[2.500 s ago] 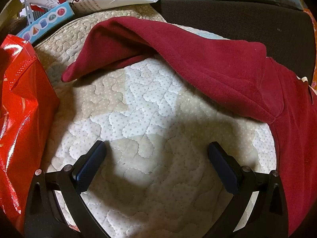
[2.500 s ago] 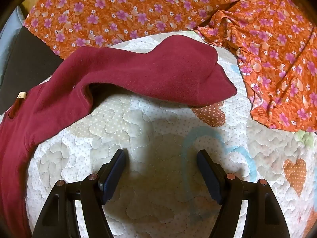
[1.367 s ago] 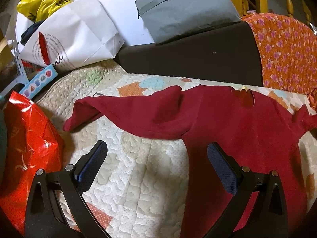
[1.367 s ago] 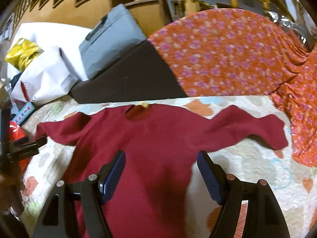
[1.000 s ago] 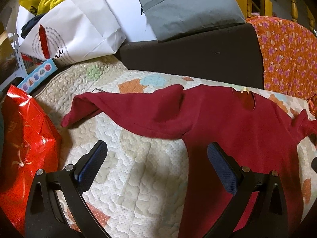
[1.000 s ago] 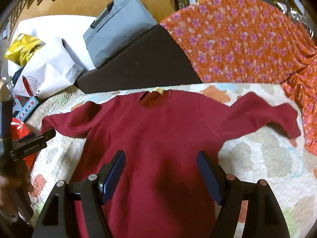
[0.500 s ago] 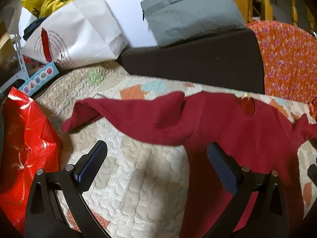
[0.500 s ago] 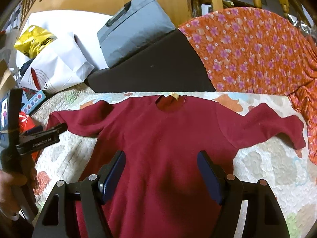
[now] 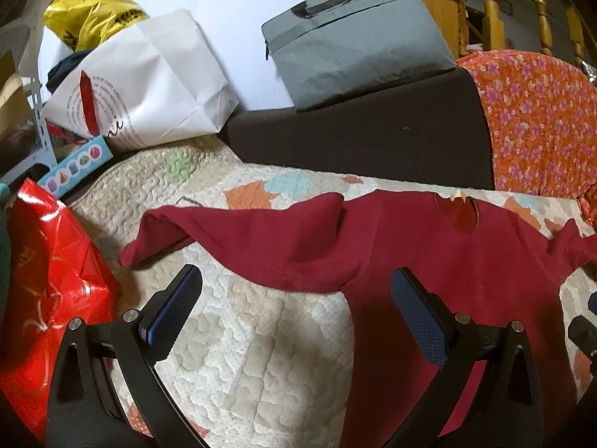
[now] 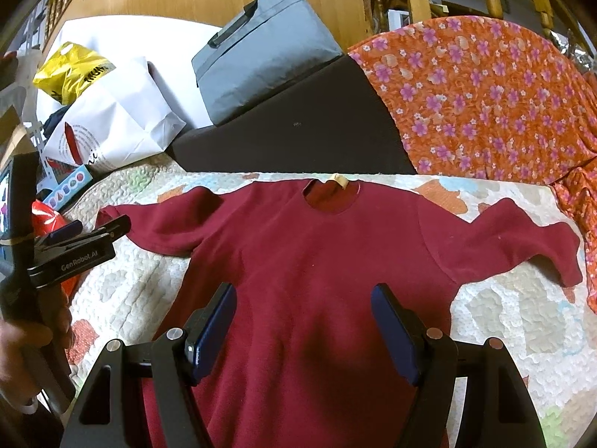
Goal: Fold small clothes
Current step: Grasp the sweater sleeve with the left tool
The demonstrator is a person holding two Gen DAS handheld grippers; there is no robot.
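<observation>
A dark red long-sleeved top (image 10: 317, 261) lies spread flat on a patchwork quilt (image 10: 515, 310), neck hole away from me, both sleeves out to the sides. My right gripper (image 10: 303, 321) hovers open above the top's body, nothing between its fingers. In the left wrist view the same top (image 9: 447, 261) fills the right half, its left sleeve (image 9: 231, 235) reaching toward a red bag. My left gripper (image 9: 294, 310) is open over the quilt (image 9: 261, 354) just below that sleeve, its right finger over the top's side edge. The left gripper (image 10: 86, 239) shows at the far left of the right wrist view, held by a hand.
A shiny red bag (image 9: 41, 298) crowds the quilt's left edge. Behind the quilt stand a dark cushion (image 9: 354, 142), a grey case (image 9: 354, 37), a white paper bag (image 9: 145, 86) and a yellow bag (image 9: 89, 15). Orange flowered cloth (image 10: 485, 104) drapes at the right.
Both grippers have drawn back and risen from close over the sleeves, so the whole spread top shows now. In the last half second they moved only slightly. Both stayed open.
</observation>
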